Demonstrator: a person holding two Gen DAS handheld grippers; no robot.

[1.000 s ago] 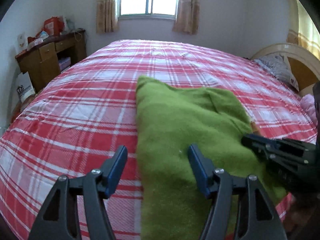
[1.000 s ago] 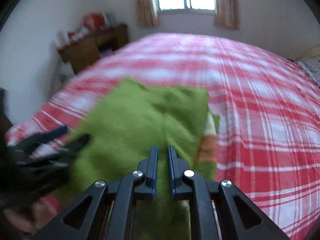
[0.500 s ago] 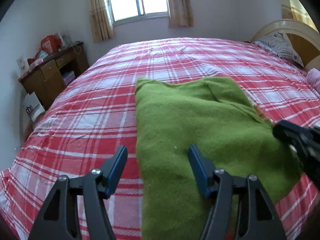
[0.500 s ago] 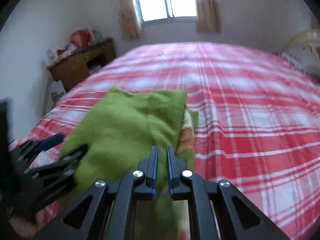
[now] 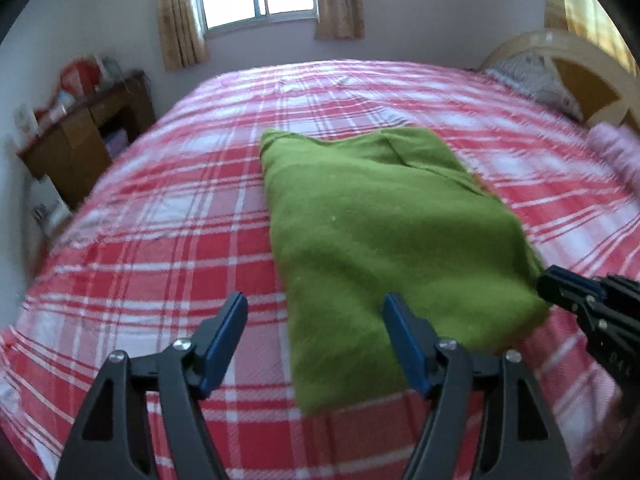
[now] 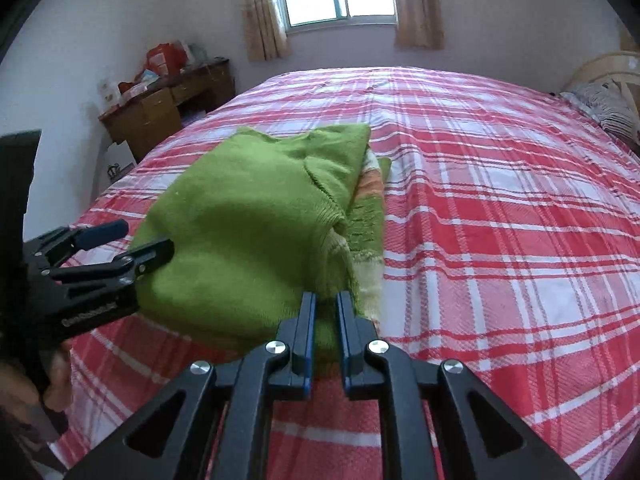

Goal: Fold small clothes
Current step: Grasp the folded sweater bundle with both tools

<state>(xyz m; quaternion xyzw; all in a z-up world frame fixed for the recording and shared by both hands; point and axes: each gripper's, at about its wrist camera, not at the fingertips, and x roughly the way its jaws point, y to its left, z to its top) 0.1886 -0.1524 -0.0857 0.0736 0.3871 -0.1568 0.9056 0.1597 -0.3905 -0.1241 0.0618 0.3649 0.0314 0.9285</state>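
We see the folded green sweater [image 5: 384,248] lying near the bed's [image 5: 160,240] front edge, long axis running away from us. Our left gripper [image 5: 314,338] (jaws just widened, empty) straddles its left edge; our right gripper [image 6: 323,332] sits nearly closed at its near right corner, though we cannot tell whether it pinches cloth.

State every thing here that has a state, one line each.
green sweater, folded, lying flat on the bed
left gripper, open, jaws just widened, straddling the sweater's edge without pressing it
right gripper, all but shut at the sweater's near corner; a grip on fabric is unclear
curtains, drawn apart
bed sheet, spread out
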